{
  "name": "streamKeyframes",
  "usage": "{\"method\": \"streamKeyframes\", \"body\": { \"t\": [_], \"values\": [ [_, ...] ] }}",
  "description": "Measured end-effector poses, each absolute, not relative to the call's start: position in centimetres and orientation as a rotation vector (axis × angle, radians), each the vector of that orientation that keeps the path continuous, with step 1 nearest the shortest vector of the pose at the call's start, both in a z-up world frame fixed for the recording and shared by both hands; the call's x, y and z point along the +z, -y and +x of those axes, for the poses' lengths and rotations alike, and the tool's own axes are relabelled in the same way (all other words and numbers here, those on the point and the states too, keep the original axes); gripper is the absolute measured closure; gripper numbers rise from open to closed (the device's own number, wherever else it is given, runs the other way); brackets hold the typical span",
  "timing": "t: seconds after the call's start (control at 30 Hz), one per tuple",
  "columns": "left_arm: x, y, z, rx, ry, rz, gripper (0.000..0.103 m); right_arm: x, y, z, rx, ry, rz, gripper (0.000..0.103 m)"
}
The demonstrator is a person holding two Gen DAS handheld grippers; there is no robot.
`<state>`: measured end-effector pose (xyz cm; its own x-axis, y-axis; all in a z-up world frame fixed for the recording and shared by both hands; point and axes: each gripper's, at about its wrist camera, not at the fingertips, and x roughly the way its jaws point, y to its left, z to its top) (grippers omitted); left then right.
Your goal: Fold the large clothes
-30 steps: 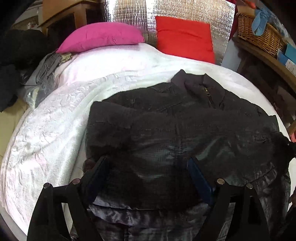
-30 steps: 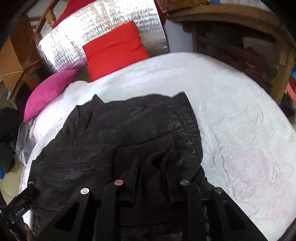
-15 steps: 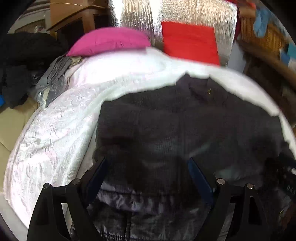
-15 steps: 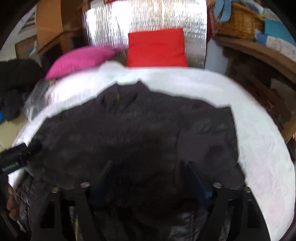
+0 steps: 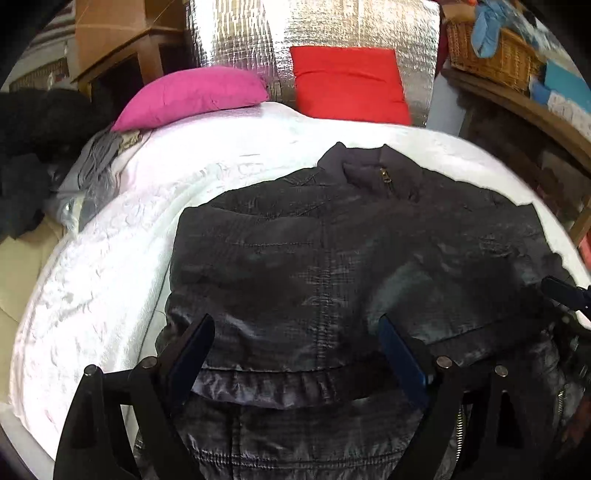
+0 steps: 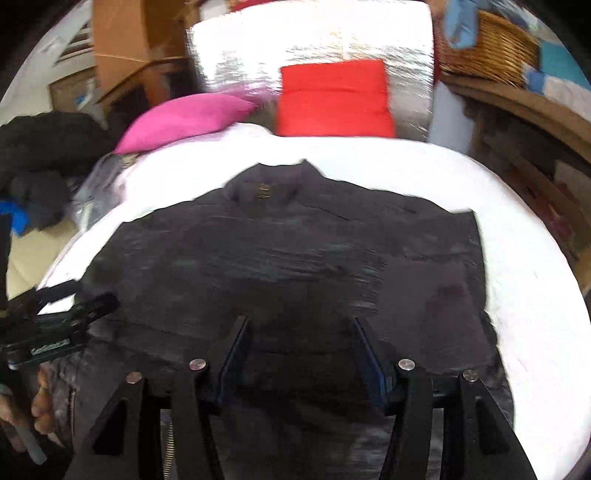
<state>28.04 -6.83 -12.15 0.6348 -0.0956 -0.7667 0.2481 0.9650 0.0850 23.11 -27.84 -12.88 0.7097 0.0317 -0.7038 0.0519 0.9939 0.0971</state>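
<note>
Dark jacket point(image 5: 332, 266) lies spread on the white bed cover point(image 5: 103, 280), both tools above its lower part with nothing held.

The left tool point(image 5: 297, 343) has its fingers spread wide over the jacket's lower half, nothing between them; the right tool point(image 6: 301, 343) is also spread apart, over the hem near the middle, gripping nothing. The jacket lies front up, its collar and brass zip pull toward the head of the bed, its sleeves folded in across the body. A pink pillow point(image 5: 192, 96) and a red pillow point(image 5: 347, 85) sit at the head against a silver foil panel point(image 5: 314, 29). A wicker basket point(image 5: 491, 55) stands on a shelf at right.
</note>
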Motion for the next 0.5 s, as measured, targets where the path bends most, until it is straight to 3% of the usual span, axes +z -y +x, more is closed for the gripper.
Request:
{"method": "streamKeyframes", "body": {
  "t": [0.1,0.23,0.5],
  "values": [
    [-14.1,7.7,29.0,-0.148,-0.929,0.274,0.013,-14.2,25.6,24.0,0.012,-0.841,0.039,0.051],
    [-13.8,7.0,29.2,-0.168,-0.940,0.223,0.013,-15.6,25.0,25.1,0.005,-0.914,0.022,0.051],
    [-12.3,2.5,32.2,-0.068,-0.937,0.049,0.013,-12.5,33.4,26.6,-0.066,-0.810,0.331,0.048]
  ]
}}
